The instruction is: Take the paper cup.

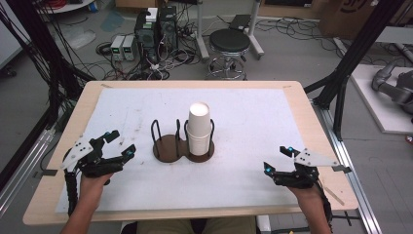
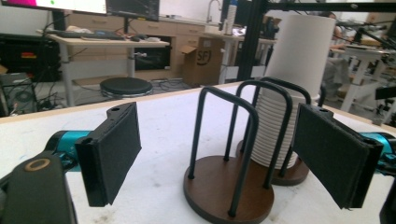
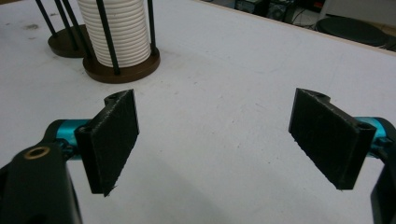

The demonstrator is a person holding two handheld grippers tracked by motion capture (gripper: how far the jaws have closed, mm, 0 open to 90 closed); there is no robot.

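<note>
White paper cups (image 1: 199, 127) are stacked in the right bay of the wooden holder (image 1: 183, 148), mid-table; both the left gripper (image 1: 119, 145) and right gripper (image 1: 278, 159) are held wide open and empty, so the top cup should be pinched gently and lifted straight up

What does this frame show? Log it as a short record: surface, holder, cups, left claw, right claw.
surface: wooden table with a white sheet over most of it
holder: dark double cup holder, two round bases with wire loops, near the middle of the table
cups: nested stack of white paper cups, upright in the holder's right-hand bay; the left-hand bay is empty
left claw: open, nothing between the jaws, left of the holder, apart from it
right claw: open, nothing between the jaws, right of the holder, apart from it
</note>
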